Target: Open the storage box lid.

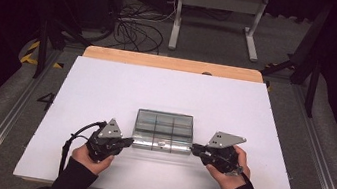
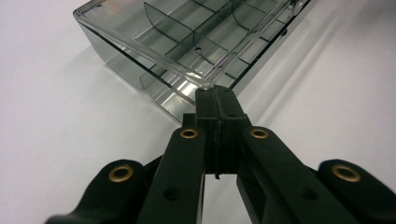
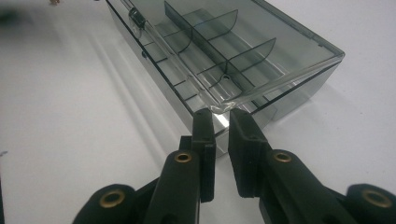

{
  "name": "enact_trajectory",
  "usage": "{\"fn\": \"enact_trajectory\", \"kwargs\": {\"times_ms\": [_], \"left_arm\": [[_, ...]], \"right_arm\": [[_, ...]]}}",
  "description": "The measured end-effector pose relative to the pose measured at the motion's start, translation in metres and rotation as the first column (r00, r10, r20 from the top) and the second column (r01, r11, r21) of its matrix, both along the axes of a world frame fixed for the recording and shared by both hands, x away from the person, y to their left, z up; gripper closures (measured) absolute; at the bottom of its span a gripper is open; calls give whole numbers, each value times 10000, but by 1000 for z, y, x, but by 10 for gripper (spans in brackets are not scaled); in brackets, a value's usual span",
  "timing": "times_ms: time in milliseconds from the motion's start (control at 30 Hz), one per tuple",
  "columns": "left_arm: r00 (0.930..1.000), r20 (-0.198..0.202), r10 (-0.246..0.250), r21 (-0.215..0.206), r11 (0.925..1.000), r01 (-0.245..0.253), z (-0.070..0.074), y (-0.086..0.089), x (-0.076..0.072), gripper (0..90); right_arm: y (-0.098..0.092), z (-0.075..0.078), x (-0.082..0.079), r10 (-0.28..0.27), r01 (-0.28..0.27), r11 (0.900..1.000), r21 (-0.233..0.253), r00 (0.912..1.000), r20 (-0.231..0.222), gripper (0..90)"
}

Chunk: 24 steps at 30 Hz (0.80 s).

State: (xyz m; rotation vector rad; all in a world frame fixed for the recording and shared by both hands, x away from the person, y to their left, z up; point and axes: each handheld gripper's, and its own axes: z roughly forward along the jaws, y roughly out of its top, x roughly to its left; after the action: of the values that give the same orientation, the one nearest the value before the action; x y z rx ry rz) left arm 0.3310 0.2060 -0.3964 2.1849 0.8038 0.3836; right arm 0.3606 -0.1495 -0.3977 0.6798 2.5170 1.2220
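A clear, smoky plastic compartment box (image 1: 163, 130) lies on the white table (image 1: 106, 90), in the near middle, with its lid down and dividers showing through. My left gripper (image 1: 130, 142) is at the box's near left corner. In the left gripper view the jaws are pressed together, and the left gripper (image 2: 215, 93) has its tips right against the lid corner of the box (image 2: 187, 42). My right gripper (image 1: 193, 150) is at the near right corner. Its jaws stand a narrow gap apart, so the right gripper (image 3: 222, 116) is open just below the lid corner of the box (image 3: 224, 51).
A wooden strip (image 1: 173, 64) runs along the table's far edge. Beyond it on the floor are a grey metal stand (image 1: 217, 18) and loose cables (image 1: 135, 31). Bare white surface surrounds the box on all sides.
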Motion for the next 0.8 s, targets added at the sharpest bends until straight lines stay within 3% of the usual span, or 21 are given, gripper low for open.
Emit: {"fn": "enact_trajectory", "kwargs": {"times_ms": [267,500,800], "left_arm": [[9995,278,164,-166,9997,-160,2,-1,-2,894],[9993,279,239,-228,9995,-233,3,-1,-2,894],[9991,318,269,-250,9993,-261,3,-1,-2,894]], "right_arm": [[0,0,0,-48,48,10000,-51,10000,28,745],[3,4,3,-315,315,9995,7,9977,593,605],[8,4,7,-326,341,9993,-181,9965,774,550]]}}
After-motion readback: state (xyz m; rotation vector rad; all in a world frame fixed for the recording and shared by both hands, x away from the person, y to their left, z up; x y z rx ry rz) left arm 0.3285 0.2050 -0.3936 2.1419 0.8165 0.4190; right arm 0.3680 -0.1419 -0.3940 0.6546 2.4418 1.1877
